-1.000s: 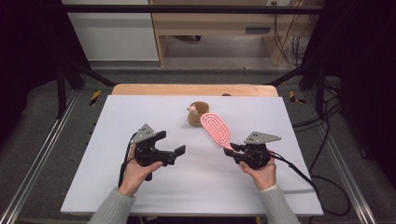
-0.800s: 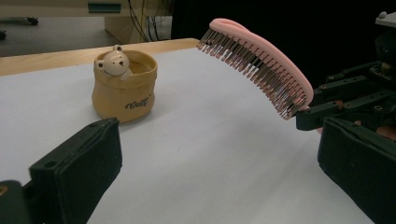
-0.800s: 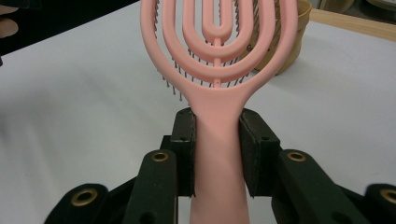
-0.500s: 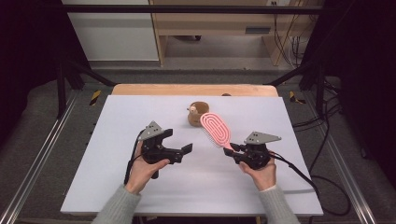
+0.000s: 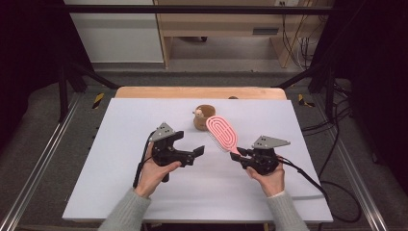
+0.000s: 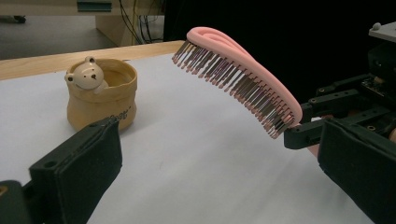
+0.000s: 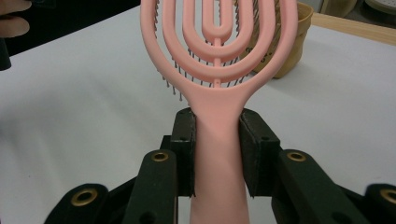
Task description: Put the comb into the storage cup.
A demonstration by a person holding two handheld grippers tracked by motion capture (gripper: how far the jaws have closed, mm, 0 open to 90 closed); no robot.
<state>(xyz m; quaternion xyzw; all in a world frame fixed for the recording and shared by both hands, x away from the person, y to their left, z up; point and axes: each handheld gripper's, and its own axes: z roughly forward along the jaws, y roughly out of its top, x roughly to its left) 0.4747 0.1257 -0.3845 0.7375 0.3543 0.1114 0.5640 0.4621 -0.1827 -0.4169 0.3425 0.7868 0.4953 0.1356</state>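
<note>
A pink oval hairbrush [image 5: 222, 133] is held up off the white table [image 5: 110, 159], its head tilted toward a tan pot with a little bear on its rim [image 5: 202, 117]. My right gripper [image 5: 239, 155] is shut on the brush handle [image 7: 218, 154], with a pad pressed on each side. In the left gripper view the brush [image 6: 243, 79] shows its bristles facing down and toward me, and the pot [image 6: 100, 95] stands behind at the left. My left gripper [image 5: 190, 144] is open with nothing between its jaws, pointing at the brush from the left, a short gap away.
A wooden strip [image 5: 199, 92] runs along the table's back edge. Metal rails and black cables [image 5: 332, 187] lie on the floor at both sides. The right gripper's cable trails off the table's right front.
My left gripper has moved to the right, closer to the brush. The right gripper and the brush have stayed still.
</note>
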